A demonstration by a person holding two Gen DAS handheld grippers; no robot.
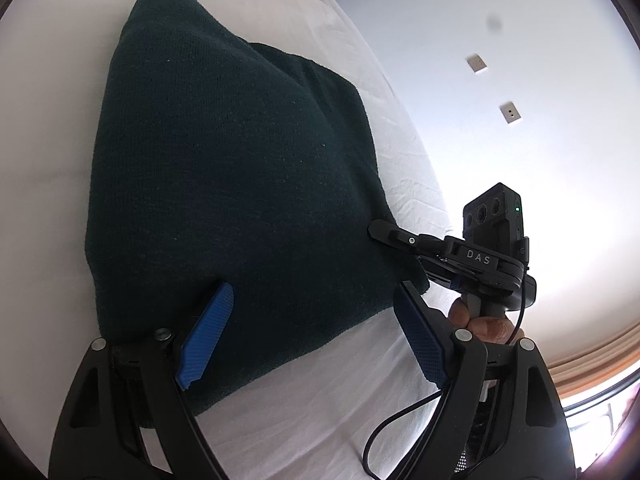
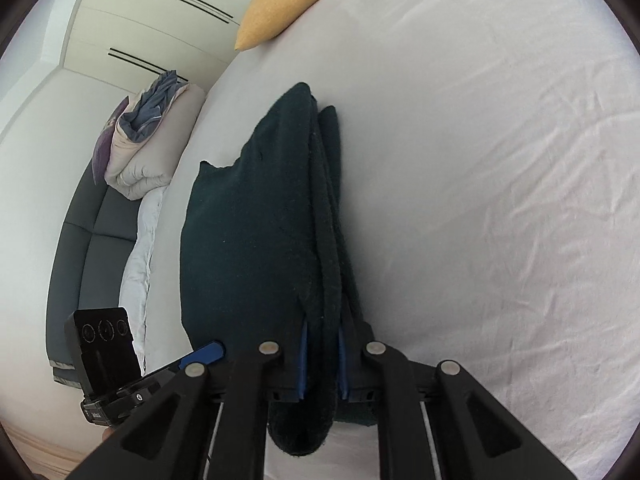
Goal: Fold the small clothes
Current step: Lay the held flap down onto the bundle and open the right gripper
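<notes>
1. Our left gripper (image 1: 312, 334), frame bottom, is spread wide, holding nothing.
2. Our right gripper (image 2: 322, 364) pinches the dark green garment (image 2: 256, 240) edge at lower centre.
3. The garment lies folded mid-frame on the white bed (image 2: 500, 160).
4. A yellow pillow (image 2: 288, 0) sits at the top.

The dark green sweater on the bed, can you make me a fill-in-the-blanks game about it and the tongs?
1. The dark green sweater lies on a ____ bed sheet.
2. The right tongs are ____ on the sweater's folded edge.
3. The left tongs are ____, gripping nothing.
4. The pillow at the bed's far edge is ____.

Missing words: white; shut; open; yellow
</notes>
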